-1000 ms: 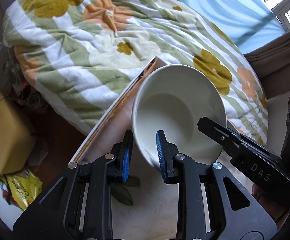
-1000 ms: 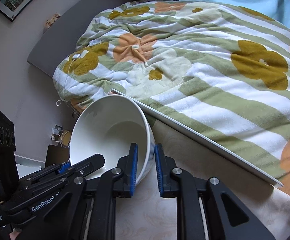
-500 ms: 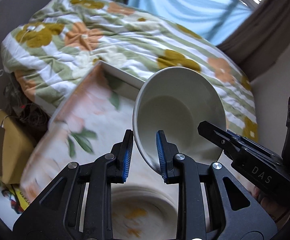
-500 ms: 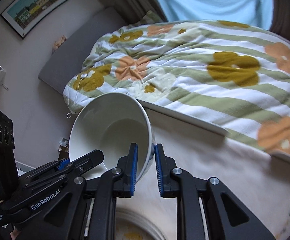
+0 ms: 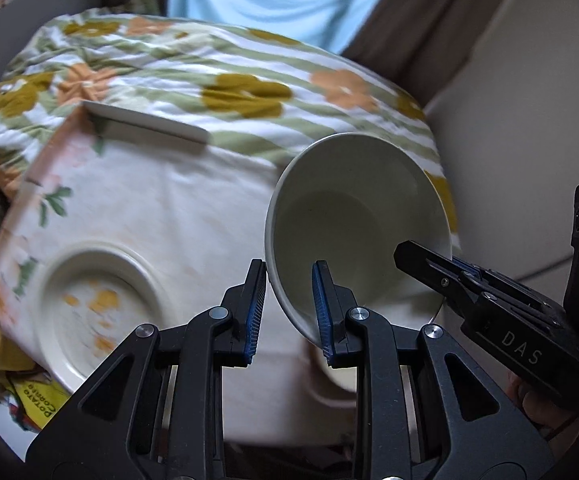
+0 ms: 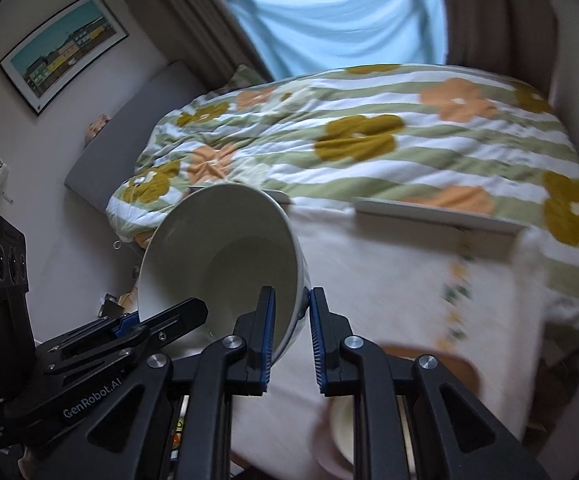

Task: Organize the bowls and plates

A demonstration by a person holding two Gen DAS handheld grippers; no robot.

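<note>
Hanging in the air, tilted, the white bowl [image 5: 353,216] is pinched at opposite rims by the left tool [image 5: 289,312] and right tool [image 6: 291,332], above the table [image 5: 193,208]. A flowered plate [image 5: 93,304] waits below; judging by this, stacking remains undone.

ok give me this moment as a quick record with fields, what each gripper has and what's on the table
left gripper: shut on the bowl rim
right gripper: shut on the same bowl's opposite rim
bowl: white, empty, tilted, held up off the table
plate: flower pattern, on the tablecloth, left of the bowl in the left wrist view
background: bed with flowered blanket
</note>
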